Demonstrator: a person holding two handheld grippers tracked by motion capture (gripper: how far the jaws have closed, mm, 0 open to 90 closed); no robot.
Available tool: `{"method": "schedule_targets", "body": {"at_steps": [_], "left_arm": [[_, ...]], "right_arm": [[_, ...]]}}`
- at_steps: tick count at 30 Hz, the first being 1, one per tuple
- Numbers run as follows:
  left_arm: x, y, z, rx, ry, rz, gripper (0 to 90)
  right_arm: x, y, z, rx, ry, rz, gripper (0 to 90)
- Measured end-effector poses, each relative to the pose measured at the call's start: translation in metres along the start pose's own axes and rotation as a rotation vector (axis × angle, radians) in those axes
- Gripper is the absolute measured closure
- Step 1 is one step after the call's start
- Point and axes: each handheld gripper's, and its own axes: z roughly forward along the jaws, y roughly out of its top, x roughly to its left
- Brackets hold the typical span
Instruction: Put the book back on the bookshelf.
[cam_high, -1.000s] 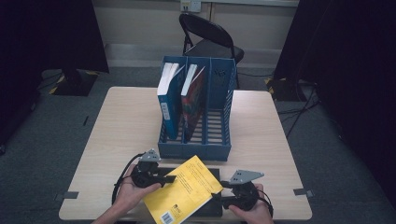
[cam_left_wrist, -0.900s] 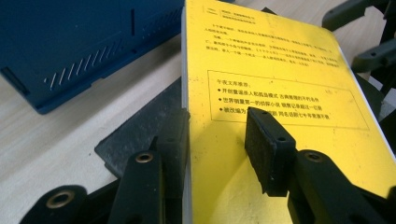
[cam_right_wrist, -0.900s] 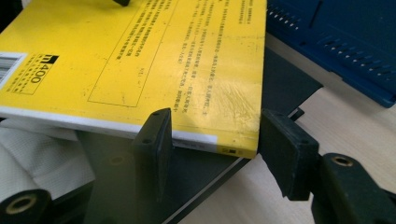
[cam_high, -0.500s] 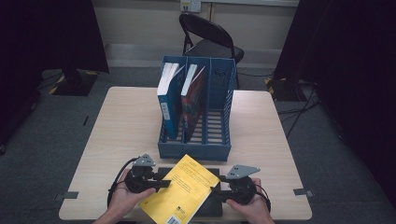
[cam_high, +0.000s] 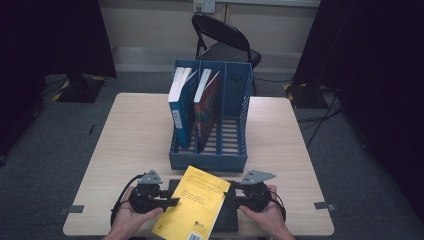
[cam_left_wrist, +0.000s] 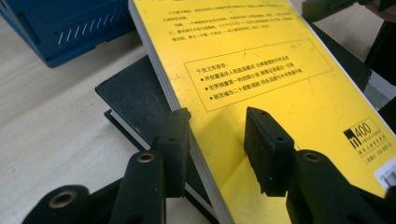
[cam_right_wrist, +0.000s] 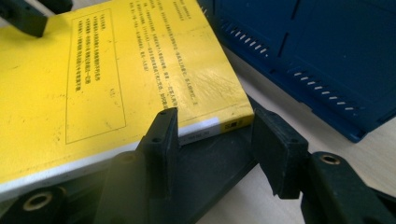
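Book: yellow book (cam_high: 192, 207) lies on a black book (cam_left_wrist: 135, 100), near worktop (cam_high: 135, 140) edge, its long axis running away from you.
Left claw (cam_left_wrist: 217, 140): your jaws straddle its long edge, part open, not pinching.
Right claw (cam_right_wrist: 215, 144): just been closing, straddling the spine corner, pads clear.
Nearer: both flank it equally.

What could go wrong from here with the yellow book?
1. The left gripper straddles the yellow book's page edge with a visible gap at one finger, so the book may slip or sag when lifted.
2. The right gripper, whose fingers have just been closing, sits at the spine corner; one finger is off the book and could catch the black book underneath.
3. The blue rack stands close ahead; tilting up may knock it.
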Motion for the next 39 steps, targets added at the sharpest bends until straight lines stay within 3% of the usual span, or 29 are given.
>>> {"method": "schedule_targets", "body": {"at_steps": [8, 12, 23, 26, 28, 29, 32, 35, 39], "left_arm": [[-0.004, -0.007, -0.006, 0.006, -0.012, -0.007, 61.2], [0.0, -0.011, -0.008, 0.004, -0.047, -0.004, 61.0], [-0.002, -0.015, -0.012, 0.007, -0.048, -0.004, 61.4], [-0.001, -0.013, -0.012, 0.013, -0.048, 0.01, 60.9], [0.0, -0.013, -0.012, 0.01, -0.052, 0.005, 60.0], [0.001, -0.013, -0.011, 0.006, -0.052, -0.006, 54.3], [0.008, -0.011, -0.006, 0.012, -0.069, -0.067, 48.4], [0.01, -0.003, -0.001, 0.007, -0.028, -0.047, 46.0], [0.016, 0.005, 0.003, 0.009, -0.025, -0.056, 47.6]], "right_arm": [[-0.005, 0.012, 0.011, 0.008, -0.02, -0.008, 52.1], [-0.008, 0.017, 0.015, 0.015, -0.018, -0.007, 52.1], [-0.008, 0.032, 0.032, 0.013, -0.054, -0.024, 52.4], [-0.01, 0.032, 0.034, 0.006, -0.052, 0.0, 52.4], [-0.011, 0.029, 0.034, -0.01, -0.052, 0.024, 51.6], [-0.01, 0.029, 0.034, -0.004, -0.058, 0.024, 50.3], [-0.009, 0.029, 0.034, -0.003, -0.075, 0.021, 47.0], [-0.007, 0.03, 0.031, -0.01, -0.063, 0.015, 46.5], [0.002, 0.03, 0.022, -0.028, -0.028, 0.001, 45.5]]}}
